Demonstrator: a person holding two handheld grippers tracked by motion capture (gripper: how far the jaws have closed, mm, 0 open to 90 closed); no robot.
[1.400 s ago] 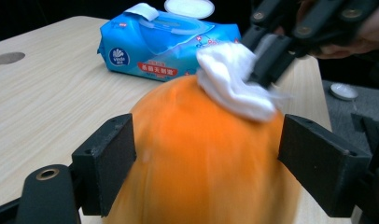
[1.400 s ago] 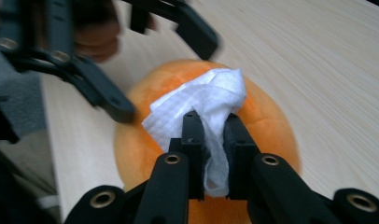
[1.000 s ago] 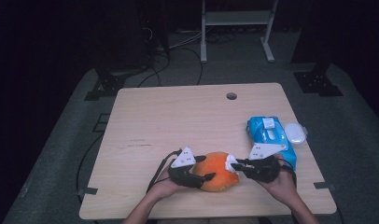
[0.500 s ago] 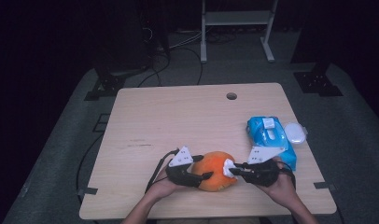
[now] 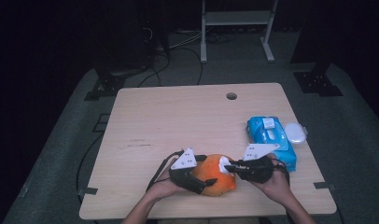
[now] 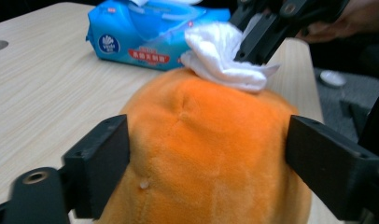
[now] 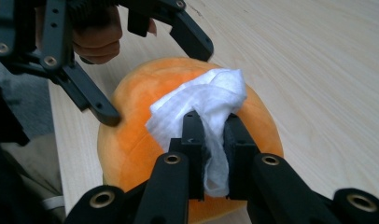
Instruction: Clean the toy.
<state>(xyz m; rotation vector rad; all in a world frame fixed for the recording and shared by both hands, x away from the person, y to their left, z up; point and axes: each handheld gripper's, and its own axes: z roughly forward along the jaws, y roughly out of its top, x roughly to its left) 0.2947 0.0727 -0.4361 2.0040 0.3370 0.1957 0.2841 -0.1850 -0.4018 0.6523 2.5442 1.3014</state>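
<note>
The orange plush toy [image 5: 216, 175] sits near the front edge of the wooden table [image 5: 187, 116], a little right of centre, between the person's two hands. It is round and domed, with a soft, short pile and a faint seam running over its top in the left gripper view.

The left gripper [image 5: 197, 173] has its jaws spread wide around the plush toy [image 6: 211, 154], one black jaw against each flank, so the toy is held between them. In the right gripper view the same jaws reach over the far side of the toy [image 7: 187, 135], one above its top edge and one at its left side, with the left hand [image 7: 96, 39] behind them.

The right gripper [image 5: 230, 166] comes in from the right, its jaws drawn close together and pinching a crumpled white wipe [image 7: 204, 112]. The wipe [image 6: 222, 58] lies pressed on the top of the toy, its bunched end spreading past the jaw tips onto the orange surface. The right hand [image 5: 271, 179] holds this gripper just beside the toy.

Behind and to the right, near the table's right edge, lies a blue pack of wet wipes [image 5: 270, 140] with a white flap on top. A small white oval lid [image 5: 295, 132] lies touching the pack's right side.
</note>
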